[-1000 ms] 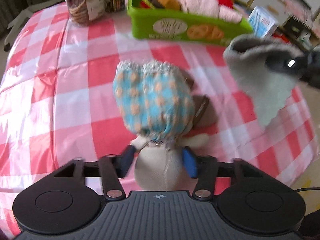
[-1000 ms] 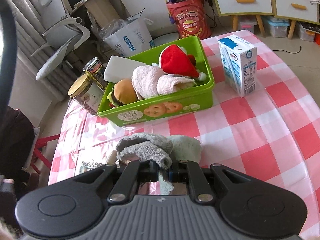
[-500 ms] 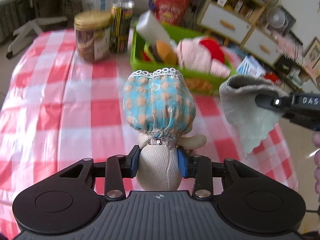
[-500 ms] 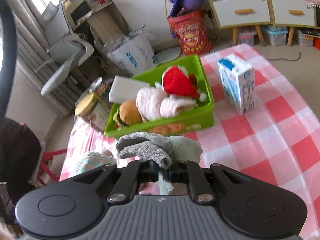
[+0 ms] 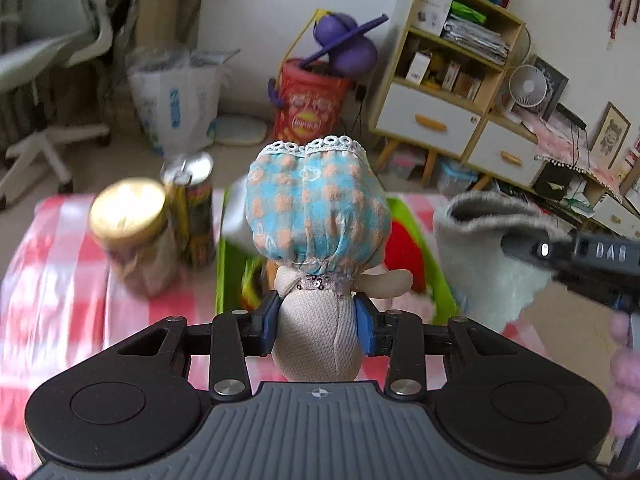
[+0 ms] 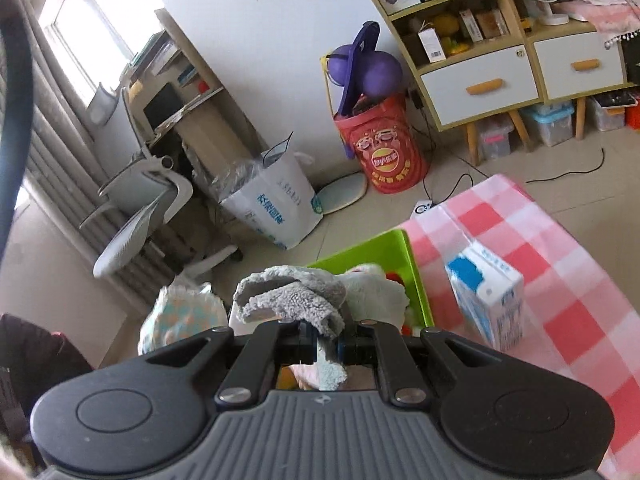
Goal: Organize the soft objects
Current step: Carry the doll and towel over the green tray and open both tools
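My left gripper (image 5: 318, 322) is shut on a beige plush doll (image 5: 318, 332) with a blue and orange spotted bonnet (image 5: 316, 208), held up in the air in front of the green basket (image 5: 222, 272). My right gripper (image 6: 326, 344) is shut on a grey fleece cloth (image 6: 292, 296), also lifted; it shows at the right of the left wrist view (image 5: 480, 256). The green basket (image 6: 416, 280) lies just beyond the cloth, with soft items inside. The doll's bonnet (image 6: 180, 316) shows at the left of the right wrist view.
A gold-lidded jar (image 5: 132, 236) and a can (image 5: 194, 216) stand left of the basket on the red-checked tablecloth (image 5: 52, 272). A blue and white milk carton (image 6: 486, 296) stands right of the basket. Chair, bags and shelves are behind the table.
Both grippers have risen and tilted upward with their loads; the doll left the table and the basket now sits low in both views.
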Demonstrator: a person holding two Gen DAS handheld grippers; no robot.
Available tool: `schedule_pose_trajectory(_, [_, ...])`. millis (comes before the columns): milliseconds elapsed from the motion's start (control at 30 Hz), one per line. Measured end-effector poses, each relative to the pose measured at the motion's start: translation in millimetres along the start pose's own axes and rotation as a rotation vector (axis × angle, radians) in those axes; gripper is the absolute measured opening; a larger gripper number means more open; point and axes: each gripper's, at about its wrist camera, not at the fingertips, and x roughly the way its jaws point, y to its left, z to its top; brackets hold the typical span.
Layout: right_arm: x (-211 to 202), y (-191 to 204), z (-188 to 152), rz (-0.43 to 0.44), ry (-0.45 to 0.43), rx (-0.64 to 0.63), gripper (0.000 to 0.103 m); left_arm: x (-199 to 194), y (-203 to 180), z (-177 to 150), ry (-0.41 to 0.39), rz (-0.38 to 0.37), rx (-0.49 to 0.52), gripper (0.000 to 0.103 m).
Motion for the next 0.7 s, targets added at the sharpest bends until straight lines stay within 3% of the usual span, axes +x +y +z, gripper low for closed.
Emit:
schedule_pose_trajectory(267, [36, -14, 6, -0.011, 0.011, 0.002, 0.0, 60, -19, 37, -0.03, -0.007, 0.066, 0.041])
schedule_pose_trajectory(500, [72, -28, -6, -0.036, 0.059, -0.002, 0.0, 122, -16, 38, 0.006, 0.005, 0.072, 0.046])
schedule_pose_trajectory(700, [93, -36, -19, -0.057, 0.106, -0.004, 0.0, 139, -7, 34, -0.01, -0.015, 0.048, 0.047])
